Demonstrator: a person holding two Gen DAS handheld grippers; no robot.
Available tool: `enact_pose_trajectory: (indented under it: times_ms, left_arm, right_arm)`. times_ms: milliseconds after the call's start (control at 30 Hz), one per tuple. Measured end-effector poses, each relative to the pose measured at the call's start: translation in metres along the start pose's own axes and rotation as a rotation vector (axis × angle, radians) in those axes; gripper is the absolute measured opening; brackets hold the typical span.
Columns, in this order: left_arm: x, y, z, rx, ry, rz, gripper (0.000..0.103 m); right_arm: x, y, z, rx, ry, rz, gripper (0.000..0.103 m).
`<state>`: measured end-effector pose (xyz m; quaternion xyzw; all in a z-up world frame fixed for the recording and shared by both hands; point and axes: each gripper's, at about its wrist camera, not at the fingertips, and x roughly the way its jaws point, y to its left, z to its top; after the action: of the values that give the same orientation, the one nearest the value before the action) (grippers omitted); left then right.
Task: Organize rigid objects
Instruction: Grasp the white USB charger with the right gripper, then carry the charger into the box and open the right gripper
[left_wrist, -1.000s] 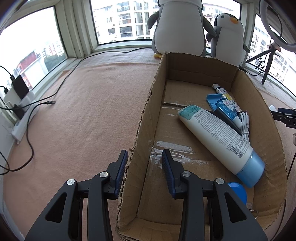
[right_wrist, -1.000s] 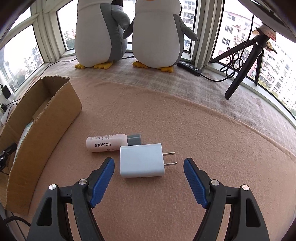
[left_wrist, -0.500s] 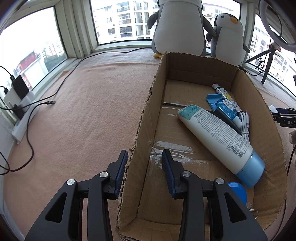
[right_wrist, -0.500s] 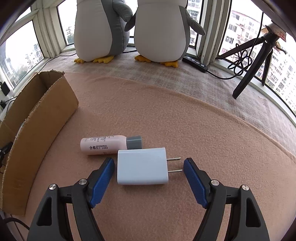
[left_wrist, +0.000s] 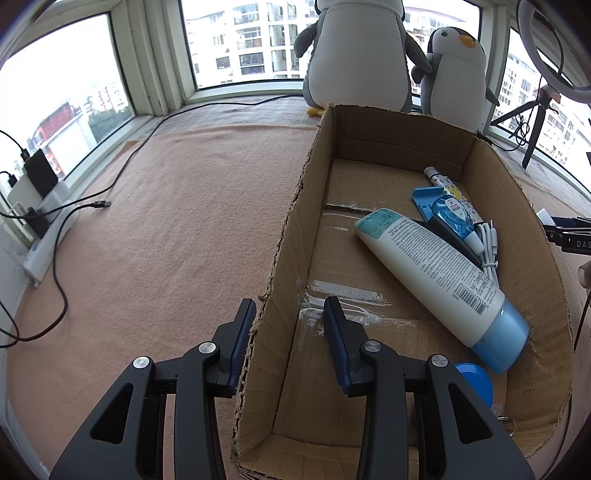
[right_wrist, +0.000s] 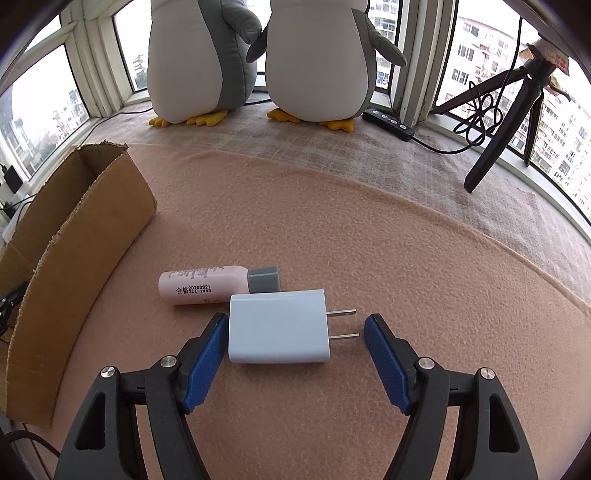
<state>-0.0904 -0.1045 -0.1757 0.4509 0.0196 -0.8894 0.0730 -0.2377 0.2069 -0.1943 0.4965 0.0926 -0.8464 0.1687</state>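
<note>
1. Left gripper (left_wrist: 290, 319): two black plastic arms with triangular cut-outs, each carrying two round silver screws.
2. Left gripper fingers (left_wrist: 334, 328): slim black tips faced with blue ribbed pads on the inner sides.
3. Right gripper (right_wrist: 295, 334): the same black skeletal frame, triangular openings near the base and a pair of silver screws per arm.
4. Right gripper fingers (right_wrist: 384, 360): broad blue pads with a fine knurled texture, tapering to rounded tips.
5. No cables, sleeves or printed markings are legible on either tool.
</note>
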Motion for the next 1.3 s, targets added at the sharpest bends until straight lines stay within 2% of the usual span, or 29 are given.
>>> enact_pose_trajectory:
  times_ms: [133,500,733,933,1300]
  left_arm:
    - [0.0,-0.001,0.0,0.001,0.0,0.0,0.036]
    - [0.0,0.0,0.0,0.001,0.0,0.0,0.036]
    - [0.0,-0.001,0.0,0.0,-0.001,0.0,0.036]
    - [0.0,-0.001,0.0,-0.001,-0.001,-0.002,0.036]
    - [0.0,-0.005,0.0,-0.005,-0.003,-0.006,0.036]
  right_arm:
    - [-0.001,-0.001,0.0,0.0,0.0,0.001,0.059]
    - [-0.008,0.0,-0.008,0.021,-0.003,-0.01,0.059]
    - [-0.034,0.007,-0.014,0.063,-0.047,0.002,0.059]
    - [-0.065,0.031,-0.007,0.05,-0.113,0.036,0.059]
    - [-0.103,0.092,0.028,-0.058,-0.195,0.124,0.059]
